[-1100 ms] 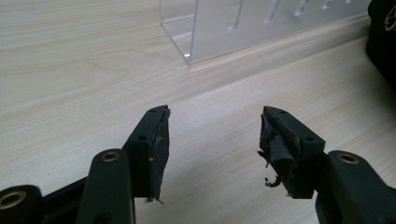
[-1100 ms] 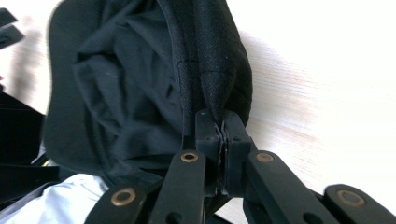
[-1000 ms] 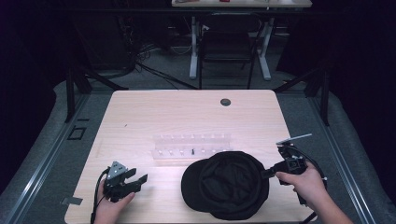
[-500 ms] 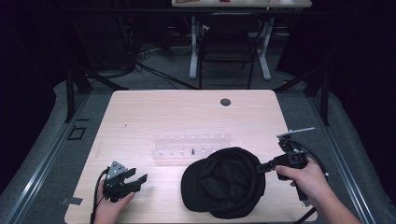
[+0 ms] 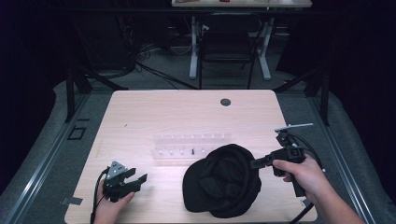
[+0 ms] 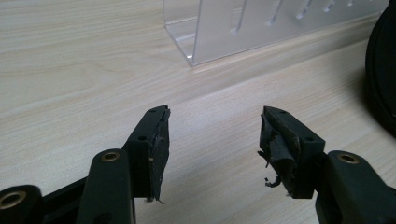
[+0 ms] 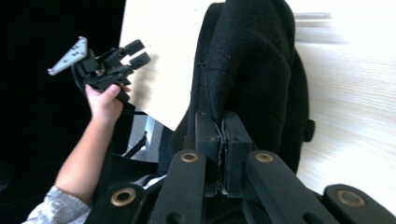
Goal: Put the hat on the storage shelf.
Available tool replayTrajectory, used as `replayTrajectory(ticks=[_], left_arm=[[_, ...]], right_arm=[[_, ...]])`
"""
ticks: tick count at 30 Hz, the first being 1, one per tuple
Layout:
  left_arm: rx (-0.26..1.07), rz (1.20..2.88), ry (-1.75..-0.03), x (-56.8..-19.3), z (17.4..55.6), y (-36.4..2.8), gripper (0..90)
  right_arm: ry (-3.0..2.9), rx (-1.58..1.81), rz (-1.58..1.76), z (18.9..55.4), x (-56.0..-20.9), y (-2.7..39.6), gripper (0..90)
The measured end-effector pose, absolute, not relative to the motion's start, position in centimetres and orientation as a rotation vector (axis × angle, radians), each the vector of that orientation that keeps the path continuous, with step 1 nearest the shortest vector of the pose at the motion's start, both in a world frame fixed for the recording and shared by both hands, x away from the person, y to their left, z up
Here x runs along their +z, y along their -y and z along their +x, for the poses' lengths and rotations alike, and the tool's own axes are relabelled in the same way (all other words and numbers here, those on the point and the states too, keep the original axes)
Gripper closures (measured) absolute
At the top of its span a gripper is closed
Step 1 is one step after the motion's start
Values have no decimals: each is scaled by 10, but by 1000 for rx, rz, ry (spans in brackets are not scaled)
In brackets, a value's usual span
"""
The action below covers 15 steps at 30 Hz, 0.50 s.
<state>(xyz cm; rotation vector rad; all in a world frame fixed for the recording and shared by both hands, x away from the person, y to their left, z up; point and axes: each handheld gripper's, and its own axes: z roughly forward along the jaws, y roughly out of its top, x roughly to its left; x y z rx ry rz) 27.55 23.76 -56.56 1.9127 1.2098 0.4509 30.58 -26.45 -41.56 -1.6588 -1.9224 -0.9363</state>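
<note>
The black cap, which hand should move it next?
Right. The right claw is already shut on the edge of the black cap. The left claw is open with nothing in it, resting away from the cap on the table.

You've got a matt black knitted-cloth cap (image 5: 223, 179), pale smooth wood-grain table (image 5: 177, 112), glossy clear plastic rack (image 5: 187, 147).

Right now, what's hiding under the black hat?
Beside the black hat lies bare wooden table; the right gripper pinches its edge. Whatever is beneath stays covered. Behind it stands a clear plastic rack.
</note>
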Motion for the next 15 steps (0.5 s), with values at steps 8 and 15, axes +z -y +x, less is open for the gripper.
replayTrajectory(ticks=[8,15], left_arm=[[451,1910,-1210,-566,276,-238,431],[447,1907,-1210,-565,276,-239,431]], right_arm=[[1855,-1008,-1617,308,-407,258,879],[1824,-1054,-1581,308,-398,253,880]])
